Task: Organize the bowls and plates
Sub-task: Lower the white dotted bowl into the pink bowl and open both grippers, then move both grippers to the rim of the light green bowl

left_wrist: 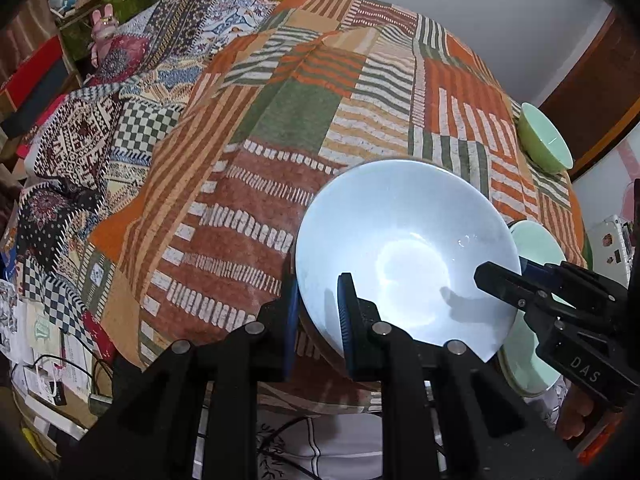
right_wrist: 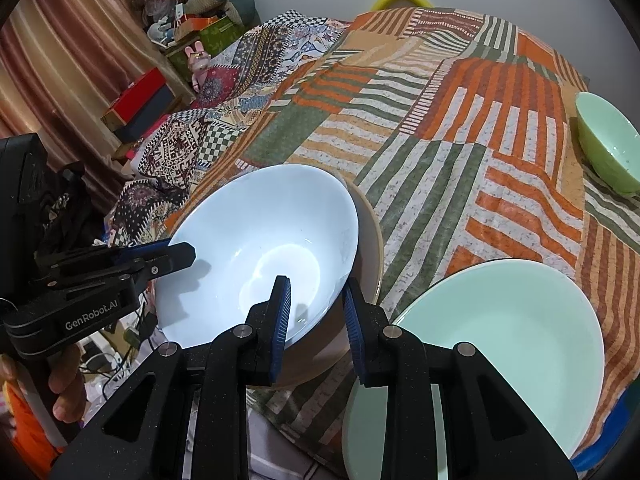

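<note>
A pale blue bowl [left_wrist: 404, 252] [right_wrist: 260, 248] sits tilted inside a beige bowl [right_wrist: 370, 248] at the table's near edge. My left gripper [left_wrist: 318, 320] straddles the blue bowl's left rim, one finger inside and one outside, with a gap around the rim. My right gripper [right_wrist: 316, 312] straddles its right rim the same way; it also shows in the left wrist view [left_wrist: 500, 276]. A mint green plate [right_wrist: 500, 340] [left_wrist: 536, 248] lies to the right. A small green bowl [right_wrist: 612, 144] [left_wrist: 544, 140] stands at the far right.
A patchwork cloth [right_wrist: 440, 120] in orange, green and white covers the table. A second patterned cloth [left_wrist: 120, 120] is bunched at the left. Boxes and a pink toy rabbit [right_wrist: 198, 60] stand on shelves beyond. Cables lie on the floor below the near edge.
</note>
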Demonstrator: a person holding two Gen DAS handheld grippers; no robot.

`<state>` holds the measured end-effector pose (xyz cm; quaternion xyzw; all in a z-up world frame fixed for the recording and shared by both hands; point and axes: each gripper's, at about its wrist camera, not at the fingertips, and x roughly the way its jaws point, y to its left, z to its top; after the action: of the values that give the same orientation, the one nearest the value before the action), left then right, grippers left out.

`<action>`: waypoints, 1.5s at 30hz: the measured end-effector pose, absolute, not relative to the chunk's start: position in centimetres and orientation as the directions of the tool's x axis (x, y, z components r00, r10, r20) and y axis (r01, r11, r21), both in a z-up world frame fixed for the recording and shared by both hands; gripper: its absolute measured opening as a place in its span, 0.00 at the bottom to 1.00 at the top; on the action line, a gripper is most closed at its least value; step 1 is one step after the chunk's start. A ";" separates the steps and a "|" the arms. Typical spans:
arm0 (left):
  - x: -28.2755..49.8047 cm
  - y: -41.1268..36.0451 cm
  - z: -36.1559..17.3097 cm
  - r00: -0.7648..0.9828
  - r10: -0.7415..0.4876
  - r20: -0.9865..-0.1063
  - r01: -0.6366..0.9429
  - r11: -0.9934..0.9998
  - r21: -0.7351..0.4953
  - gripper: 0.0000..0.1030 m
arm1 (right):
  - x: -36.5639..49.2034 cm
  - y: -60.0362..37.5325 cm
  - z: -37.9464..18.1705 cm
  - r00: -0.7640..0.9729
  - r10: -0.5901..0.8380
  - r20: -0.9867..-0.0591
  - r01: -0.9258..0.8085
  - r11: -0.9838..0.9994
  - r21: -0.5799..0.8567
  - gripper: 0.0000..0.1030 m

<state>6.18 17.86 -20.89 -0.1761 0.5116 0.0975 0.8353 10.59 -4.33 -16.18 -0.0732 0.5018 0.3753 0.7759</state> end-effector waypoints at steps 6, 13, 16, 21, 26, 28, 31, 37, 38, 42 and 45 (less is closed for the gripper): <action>6.2 18.2 -21.1 0.460 -0.015 -0.888 -0.359 0.912 -0.201 0.18 | 10.5 -4.1 -16.4 0.214 0.510 -0.833 -0.668 0.698 0.256 0.24; 6.3 17.9 -21.1 0.462 0.009 -0.887 -0.355 0.918 -0.176 0.18 | 10.5 -4.1 -16.5 0.229 0.508 -0.830 -0.681 0.693 0.237 0.24; 6.3 18.0 -21.1 0.457 0.007 -0.890 -0.360 0.916 -0.178 0.18 | 10.3 -3.9 -16.5 0.236 0.496 -0.836 -0.696 0.687 0.211 0.25; 6.1 17.8 -20.8 0.447 0.006 -0.895 -0.357 0.918 -0.172 0.18 | 10.3 -4.1 -16.1 0.236 0.492 -0.838 -0.714 0.673 0.194 0.25; 6.1 17.0 -19.0 0.471 0.025 -0.882 -0.342 0.927 -0.156 0.18 | 10.6 -5.6 -15.0 0.280 0.506 -0.816 -0.694 0.694 0.191 0.40; 6.2 16.5 -17.7 0.495 0.031 -0.869 -0.329 0.932 -0.154 0.19 | 10.8 -6.7 -14.0 0.316 0.522 -0.792 -0.682 0.705 0.193 0.45; 6.4 15.5 -15.6 0.538 0.034 -0.842 -0.308 0.938 -0.158 0.25 | 11.4 -8.6 -12.6 0.349 0.542 -0.764 -0.660 0.721 0.210 0.46; 7.3 12.7 -10.9 0.647 0.036 -0.762 -0.241 0.957 -0.159 0.44 | 12.9 -13.9 -9.4 0.461 0.554 -0.693 -0.590 0.775 0.226 0.51; 7.7 11.9 -10.2 0.664 0.033 -0.747 -0.223 0.962 -0.156 0.45 | 13.2 -15.0 -8.9 0.484 0.549 -0.681 -0.574 0.787 0.226 0.51; 9.3 9.7 -8.2 0.702 0.007 -0.712 -0.171 0.972 -0.159 0.49 | 14.3 -18.9 -7.1 0.566 0.522 -0.638 -0.512 0.829 0.223 0.51; 11.0 7.7 -7.2 0.722 -0.010 -0.692 -0.133 0.979 -0.153 0.52 | 15.0 -21.8 -6.3 0.620 0.484 -0.618 -0.460 0.862 0.213 0.56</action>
<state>10.97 7.73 -7.22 -0.0964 0.3717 0.0332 0.9227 15.02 -21.83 -6.25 0.0171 0.3482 0.2622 0.8998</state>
